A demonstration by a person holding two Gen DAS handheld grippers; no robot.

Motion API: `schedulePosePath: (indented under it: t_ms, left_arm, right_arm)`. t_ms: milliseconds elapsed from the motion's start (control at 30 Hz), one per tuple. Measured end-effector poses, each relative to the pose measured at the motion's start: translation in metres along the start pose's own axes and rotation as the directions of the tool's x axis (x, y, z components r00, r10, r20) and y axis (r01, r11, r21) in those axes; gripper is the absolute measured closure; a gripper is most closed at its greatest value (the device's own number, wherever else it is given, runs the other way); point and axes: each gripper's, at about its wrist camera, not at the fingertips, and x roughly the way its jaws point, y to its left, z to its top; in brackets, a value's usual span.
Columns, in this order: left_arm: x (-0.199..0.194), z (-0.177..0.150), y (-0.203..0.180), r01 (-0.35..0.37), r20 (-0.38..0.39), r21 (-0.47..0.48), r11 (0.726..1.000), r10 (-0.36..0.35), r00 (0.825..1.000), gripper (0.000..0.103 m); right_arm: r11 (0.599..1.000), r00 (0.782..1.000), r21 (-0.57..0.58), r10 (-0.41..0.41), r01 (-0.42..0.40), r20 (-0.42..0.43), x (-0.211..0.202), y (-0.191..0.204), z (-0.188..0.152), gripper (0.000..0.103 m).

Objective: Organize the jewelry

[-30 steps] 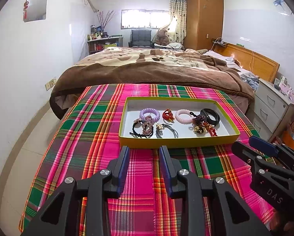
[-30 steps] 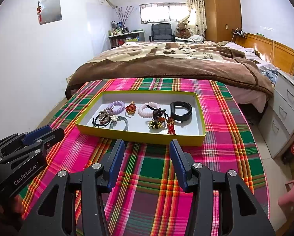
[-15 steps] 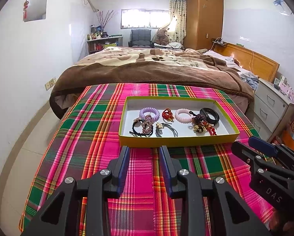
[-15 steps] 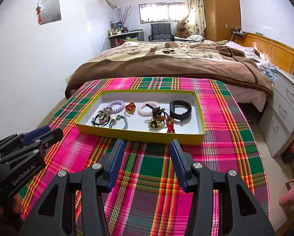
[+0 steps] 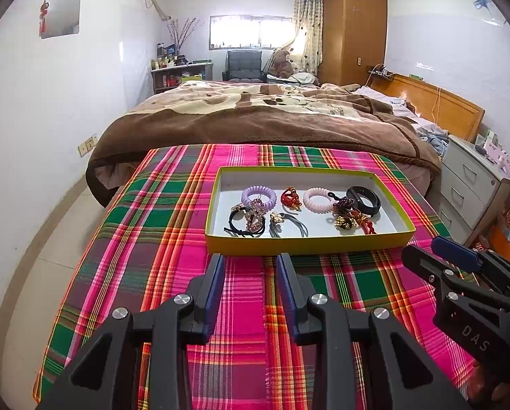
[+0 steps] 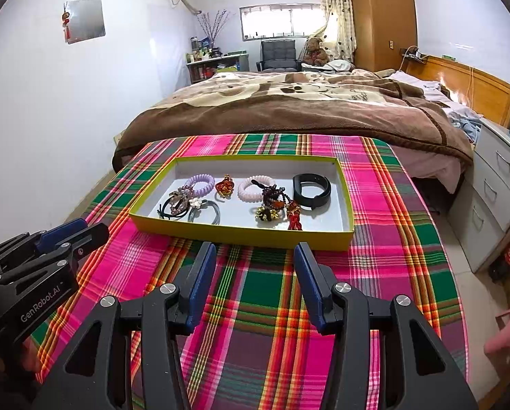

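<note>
My left gripper (image 5: 249, 262) and right gripper (image 6: 255, 251) stand open, holding nothing. Both hover just short of the yellow tray (image 6: 241, 234), apart from its jewelry.

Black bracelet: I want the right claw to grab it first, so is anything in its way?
Only the tray's near wall stands between the right claw and the black bracelet.

A tablecloth (image 5: 173, 259) of pink, green, orange and maroon plaid carries a shallow cardboard tray (image 5: 306, 244) with yellow outer walls and a pale grey-white inside. In it lie a lilac coiled hair tie (image 5: 258, 195), a pale pink coiled hair tie (image 5: 318, 199), a red-and-gold knot ornament (image 5: 290, 197) and a black wristband (image 5: 364, 200). Behind, a brown-and-cream fleece blanket (image 5: 255, 116) shows a cartoon pattern.
</note>
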Motion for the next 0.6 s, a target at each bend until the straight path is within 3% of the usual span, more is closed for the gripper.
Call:
schedulePosePath:
  t_ms: [600]
  left_arm:
    - [0.0002,-0.0022,-0.0027,0.002,-0.007,0.008,1.0,-0.002,1.0,0.072]
  right_arm:
    - [1.0,1.0,-0.002,0.0,0.0,-0.004,-0.0004,-0.0008,-0.002,0.055]
